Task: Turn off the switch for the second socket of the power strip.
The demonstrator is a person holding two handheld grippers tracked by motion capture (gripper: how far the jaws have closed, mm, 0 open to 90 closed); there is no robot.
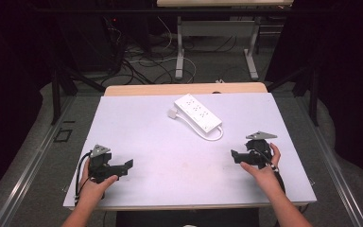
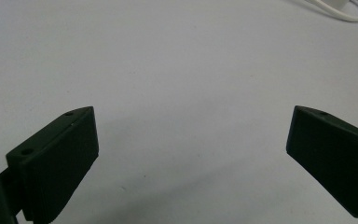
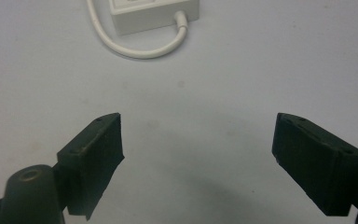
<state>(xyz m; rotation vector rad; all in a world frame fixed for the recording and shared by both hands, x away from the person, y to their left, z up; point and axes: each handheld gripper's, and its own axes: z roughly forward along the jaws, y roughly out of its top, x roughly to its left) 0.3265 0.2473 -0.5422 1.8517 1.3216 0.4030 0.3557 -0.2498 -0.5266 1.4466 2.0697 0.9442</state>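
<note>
High view frames a pale lavender-white rectangular desk (image 1: 137, 123) with a light wooden strip along its far edge, standing on a grey floor crossed by dark cables in the upper middle of the frame. Above centre, slightly right, lies a white plastic power strip (image 1: 197, 112), set diagonally, with a small white plug (image 1: 172, 113) just beside its upper-left end and a white cord (image 1: 213, 135) looping out from its lower-right end. At lower left the person's left hand (image 1: 94, 184) holds the left hand-held gripper (image 1: 128, 166), black with a grey three-cornered plate on top, low over bare desk and pointing toward the middle of the frame. At lower right the right hand (image 1: 262, 168) holds the right hand-held gripper (image 1: 234, 157), likewise black with a grey plate, pointing toward the middle from the other side. Both are well apart from the power strip and from each other. Left gripper view has its two black jaws rising from the bottom corners, spread wide with nothing between them but bare desk surface; a curve of the white cord shows at the upper right corner. Right gripper view also has its jaws spread wide and empty over the desk, with the end of the power strip and its looping cord at the top of the frame, left of centre.
</note>
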